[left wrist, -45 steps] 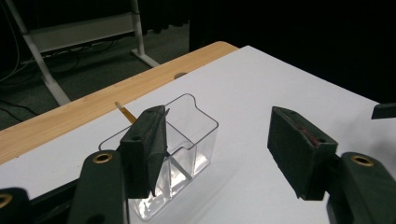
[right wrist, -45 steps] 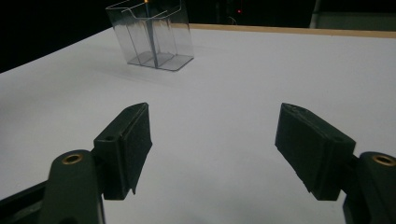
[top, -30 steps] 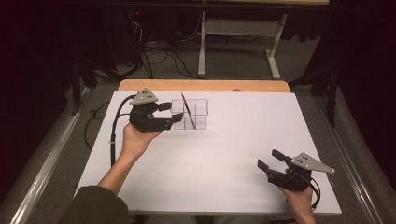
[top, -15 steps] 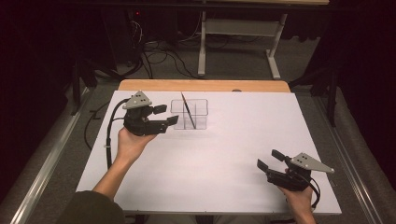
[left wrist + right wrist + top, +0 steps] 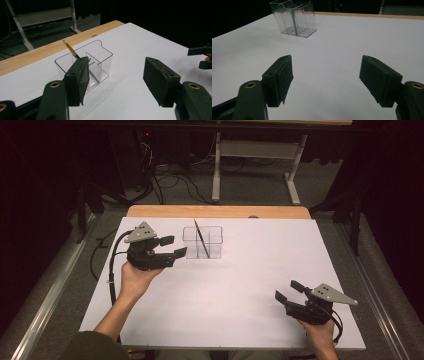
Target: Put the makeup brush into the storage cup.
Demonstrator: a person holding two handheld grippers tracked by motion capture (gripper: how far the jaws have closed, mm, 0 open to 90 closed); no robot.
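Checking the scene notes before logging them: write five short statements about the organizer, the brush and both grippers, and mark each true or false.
1. The clear organizer stands on the white table. True.
2. The brush lies flat on the table. False: it leans inside the organizer.
3. The left gripper is open and holds nothing. True.
4. The right gripper grips the organizer. False: it is open, far from it.
5. The organizer has dividers. True.
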